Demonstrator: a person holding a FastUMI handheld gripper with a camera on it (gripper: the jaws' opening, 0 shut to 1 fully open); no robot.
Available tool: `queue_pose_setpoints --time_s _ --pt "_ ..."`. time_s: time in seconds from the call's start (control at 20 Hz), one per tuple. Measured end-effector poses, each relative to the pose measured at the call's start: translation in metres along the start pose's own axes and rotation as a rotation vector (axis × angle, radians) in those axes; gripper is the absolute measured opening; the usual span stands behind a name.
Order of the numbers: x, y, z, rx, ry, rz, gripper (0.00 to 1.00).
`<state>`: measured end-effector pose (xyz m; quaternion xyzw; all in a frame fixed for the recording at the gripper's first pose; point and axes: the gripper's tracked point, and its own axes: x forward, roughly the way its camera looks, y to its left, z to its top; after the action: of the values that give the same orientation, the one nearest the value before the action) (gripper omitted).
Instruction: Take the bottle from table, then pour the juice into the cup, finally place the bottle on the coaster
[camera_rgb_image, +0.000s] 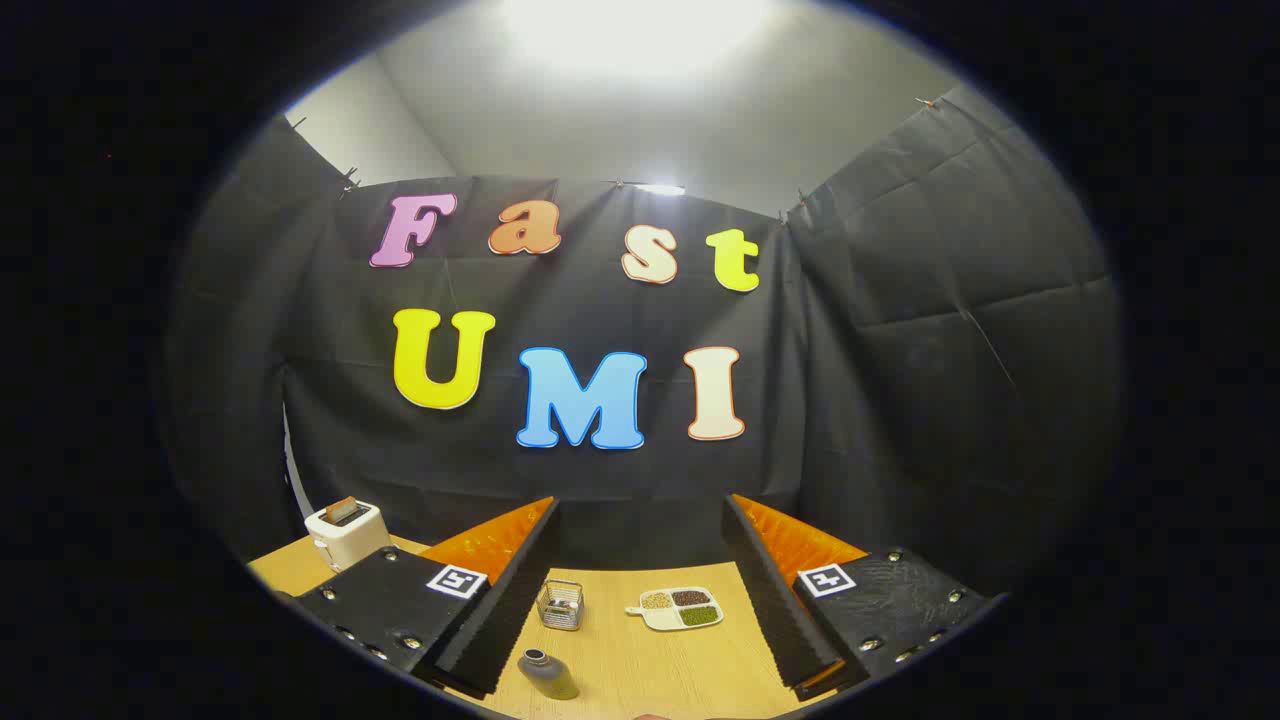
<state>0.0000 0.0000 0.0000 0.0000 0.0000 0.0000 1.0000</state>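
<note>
A small grey bottle with a dark open neck stands on the wooden table, low between my fingers and close to the left finger. My gripper is open wide, with nothing between its black ribbed pads. The right finger stands well apart from the bottle. No cup or coaster can be made out here.
Beyond the bottle sits a small wire basket. To its right lies a white divided dish with beans and grains. A cream toaster stands at the table's far left, against the black cloth wall.
</note>
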Motion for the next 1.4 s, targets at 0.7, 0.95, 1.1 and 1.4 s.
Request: queue_pose_setpoints --time_s 0.7,0.95,1.1,1.4 --pt "-0.005 0.006 -0.005 0.019 -0.004 0.034 0.98" --pt "-0.004 0.016 -0.026 0.032 0.012 0.062 0.98" --pt "-0.003 0.024 -0.041 0.032 0.018 0.085 0.98" --pt "-0.004 0.052 -0.087 0.031 0.008 0.159 0.98"
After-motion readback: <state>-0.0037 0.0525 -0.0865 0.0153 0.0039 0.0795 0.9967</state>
